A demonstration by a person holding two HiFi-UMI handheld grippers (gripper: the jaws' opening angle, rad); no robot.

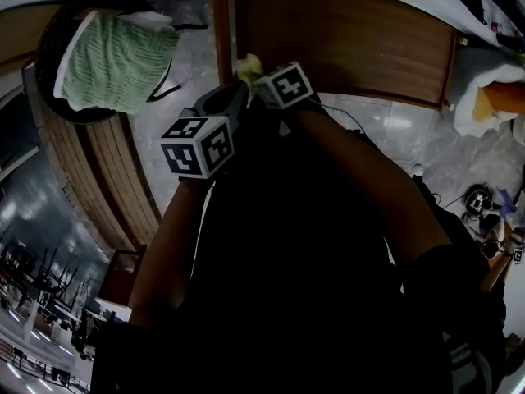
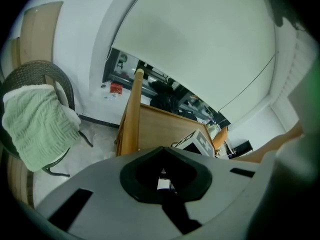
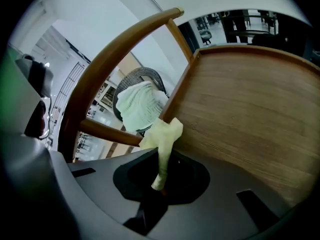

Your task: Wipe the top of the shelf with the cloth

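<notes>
So, far L: wicker chair (image 1: 47, 43) w/ green towel (image 1: 119, 60) draped over it, well apart from the work and not involved. Left gripper (image 2: 162, 184): jaws together, nothing b/w them, held up just beside the other gripper, idle. Wooden post (image 1: 220, 23) stands just ahead of both.

Cloth (image 3: 164, 136): pale yellow, small. A twisted tail runs down into the right gripper (image 3: 160, 186), whose jaws are clamped tight on that tail. The loose end flops out ahead at the near corner of the shelf top (image 3: 245, 109). Can't tell if the fabric is actually pressing on the wood. Shelf top is bare wood-grain, stretching off to R.

Handling, my read: cloth is light, soft, limp, so it will bunch and drag rather than lie flat. Pinched by one thin end, little fabric meets the surface. A grip nearer the middle, w/ a wad ahead of the jaws, would prob. wipe better. Wood looks smooth, should slide easy. Wiping looks barely begun.
</notes>
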